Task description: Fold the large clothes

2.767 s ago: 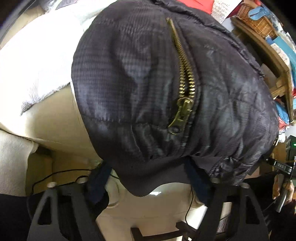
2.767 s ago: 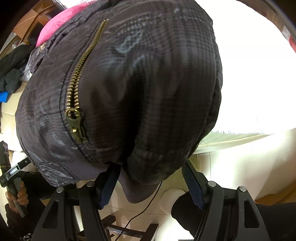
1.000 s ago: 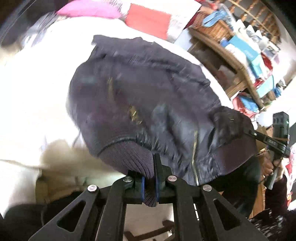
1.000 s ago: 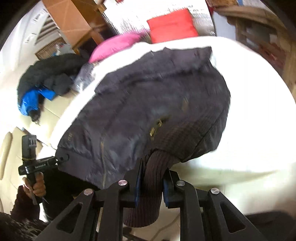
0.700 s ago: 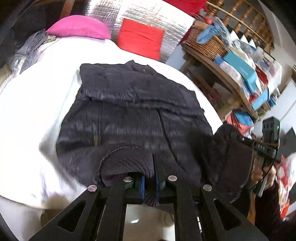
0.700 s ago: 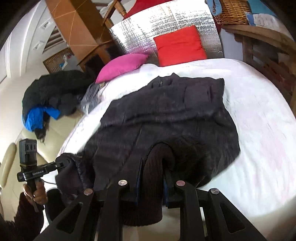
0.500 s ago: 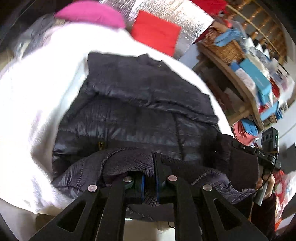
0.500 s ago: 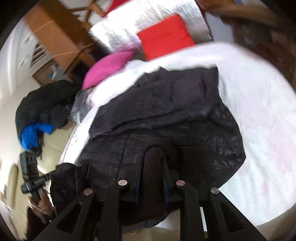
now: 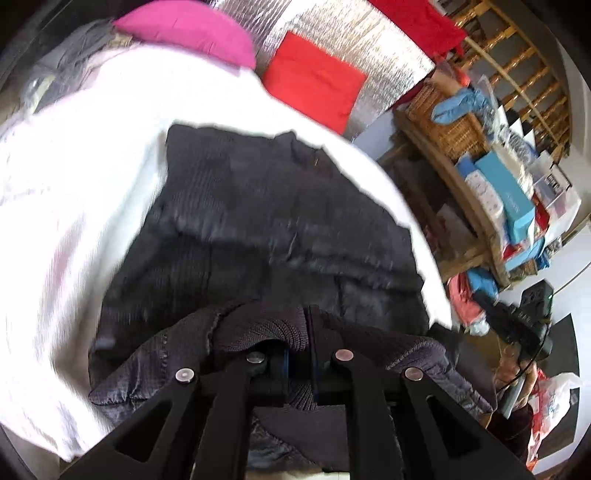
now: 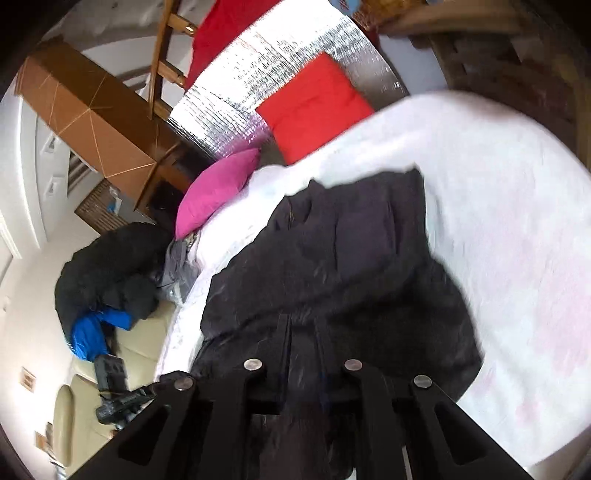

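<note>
A dark quilted jacket (image 9: 277, 229) lies spread on the white bed (image 9: 74, 184), collar toward the far pillows. My left gripper (image 9: 299, 354) is shut on the jacket's ribbed knit hem (image 9: 266, 325), which is raised and doubled over the lower body. In the right wrist view the same jacket (image 10: 351, 251) fills the middle. My right gripper (image 10: 303, 339) has its jaws closing on the other end of the dark hem, with the cloth pinched between its fingers. Motion blur hides the fabric's detail there.
A pink pillow (image 9: 184, 29) and a red cushion (image 9: 314, 77) lean on a silver foil panel at the bed's head. A wooden shelf (image 9: 461, 192) with a basket and boxes stands on the right. Dark and blue clothes (image 10: 103, 280) are heaped on a beige sofa at the left.
Both grippers, open under the jacket's edge earlier, are now clamped on the hem. They have carried it up and forward over the jacket's body, and both views have rolled.
</note>
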The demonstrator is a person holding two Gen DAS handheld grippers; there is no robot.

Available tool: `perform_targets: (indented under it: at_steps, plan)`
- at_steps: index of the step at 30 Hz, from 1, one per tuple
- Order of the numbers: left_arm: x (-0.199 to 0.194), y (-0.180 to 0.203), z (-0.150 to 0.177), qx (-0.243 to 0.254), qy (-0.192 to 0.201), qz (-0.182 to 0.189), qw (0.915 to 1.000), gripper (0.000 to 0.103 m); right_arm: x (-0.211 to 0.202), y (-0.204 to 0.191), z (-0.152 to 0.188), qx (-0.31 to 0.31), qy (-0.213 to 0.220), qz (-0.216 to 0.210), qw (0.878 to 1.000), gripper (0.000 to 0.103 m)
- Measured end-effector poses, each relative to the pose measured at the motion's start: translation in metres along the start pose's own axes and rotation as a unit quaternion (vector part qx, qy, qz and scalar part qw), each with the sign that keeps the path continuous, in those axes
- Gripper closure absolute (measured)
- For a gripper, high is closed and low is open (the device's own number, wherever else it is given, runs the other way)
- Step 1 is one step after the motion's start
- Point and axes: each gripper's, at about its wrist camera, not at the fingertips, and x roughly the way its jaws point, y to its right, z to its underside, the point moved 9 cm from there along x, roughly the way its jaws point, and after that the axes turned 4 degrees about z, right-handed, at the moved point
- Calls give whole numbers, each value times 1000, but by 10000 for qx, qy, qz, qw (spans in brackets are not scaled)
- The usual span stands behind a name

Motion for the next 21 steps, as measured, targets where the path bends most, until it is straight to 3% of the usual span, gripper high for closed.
perform_targets:
  at_steps: [4,9,10,13,16,18,21]
  plan:
    - [10,-7,-21,-103,260,-55,9996,94,7,8,-3,-33,-280,311,9991,88]
    - [32,-34,-18,-329,291,-162,9989,94,15,41,35,426,-703,345,9960,77]
    - [34,-36,-18,-338,273,-165,9989,94,11,48,42,610,-665,221,9957,71]
    - [35,-35,-20,-238,329,-211,9990,94,-7,63,48,1031,-288,1,9943,15]
    - [36,-38,-18,-200,328,-293,9988,94,-23,62,45,1072,188,-259,9937,14]
    - [36,-40,-16,-201,313,-312,9988,94,-18,55,46,1141,-14,-463,9924,14]
    - [35,-38,-15,-139,332,-310,9989,94,-2,36,41,922,-151,-391,9949,14]
